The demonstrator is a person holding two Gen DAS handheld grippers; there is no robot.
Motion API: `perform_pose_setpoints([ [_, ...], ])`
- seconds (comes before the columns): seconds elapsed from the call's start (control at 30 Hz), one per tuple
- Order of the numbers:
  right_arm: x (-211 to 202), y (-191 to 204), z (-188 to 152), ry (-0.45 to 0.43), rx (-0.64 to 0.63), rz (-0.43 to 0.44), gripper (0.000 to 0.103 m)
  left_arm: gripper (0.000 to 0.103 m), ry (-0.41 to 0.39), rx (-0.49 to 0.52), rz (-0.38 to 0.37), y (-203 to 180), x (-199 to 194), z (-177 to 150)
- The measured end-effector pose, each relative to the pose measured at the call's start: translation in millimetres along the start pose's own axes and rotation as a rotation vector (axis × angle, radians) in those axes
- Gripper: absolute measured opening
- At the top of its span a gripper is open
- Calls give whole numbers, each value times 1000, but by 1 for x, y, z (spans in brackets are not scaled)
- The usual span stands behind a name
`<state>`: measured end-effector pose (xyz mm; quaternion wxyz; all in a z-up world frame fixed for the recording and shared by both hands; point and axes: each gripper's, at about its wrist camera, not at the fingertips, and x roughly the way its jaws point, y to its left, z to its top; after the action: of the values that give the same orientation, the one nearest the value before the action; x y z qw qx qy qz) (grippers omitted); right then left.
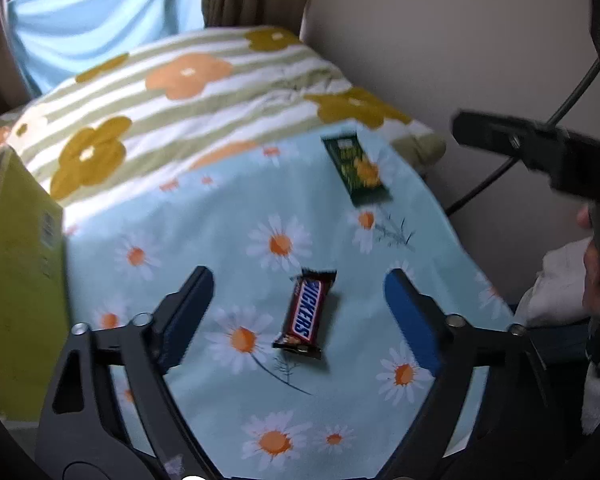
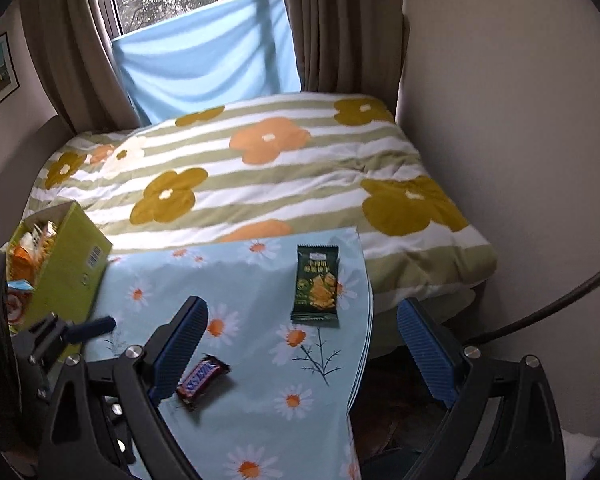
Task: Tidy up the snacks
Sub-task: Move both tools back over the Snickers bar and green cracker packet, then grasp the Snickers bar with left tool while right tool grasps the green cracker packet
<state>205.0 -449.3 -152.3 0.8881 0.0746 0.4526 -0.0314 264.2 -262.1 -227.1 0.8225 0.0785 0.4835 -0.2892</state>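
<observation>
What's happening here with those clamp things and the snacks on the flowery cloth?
A person is tidying snacks with a hand-held gripper in each hand. The left hand-held gripper is open, with a Snickers bar lying on the daisy cloth between its fingers, not yet gripped. The right hand-held gripper is open too and holds nothing; a green cracker packet lies ahead of it. A yellow-green box at the left already holds some snack packets.
</observation>
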Motion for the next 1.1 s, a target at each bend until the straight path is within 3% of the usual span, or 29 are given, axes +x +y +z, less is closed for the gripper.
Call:
perform_pose_setpoints([
  [0.17,49,-10,-9,61,-21,2,94,66,69,11,7,-4,49,-17],
  [0.3,79,-15,-17,96,-15,2,94,60,106,42,20,-7,75,-26],
  [0.47,102,-17,-19,124,-29,-4,94,46,110,86,36,-11,83,-34],
  [0.63,125,-18,-15,163,-49,-10,86,29,107,141,62,-17,87,-35],
  [0.73,135,-15,-12,177,-63,-9,85,26,109,151,67,-17,87,-33],
  [0.9,153,-8,-6,205,-104,-8,68,26,118,132,68,-16,89,-28],
  [1.1,164,-7,-1,217,-92,-2,59,26,125,114,61,-14,90,-27],
])
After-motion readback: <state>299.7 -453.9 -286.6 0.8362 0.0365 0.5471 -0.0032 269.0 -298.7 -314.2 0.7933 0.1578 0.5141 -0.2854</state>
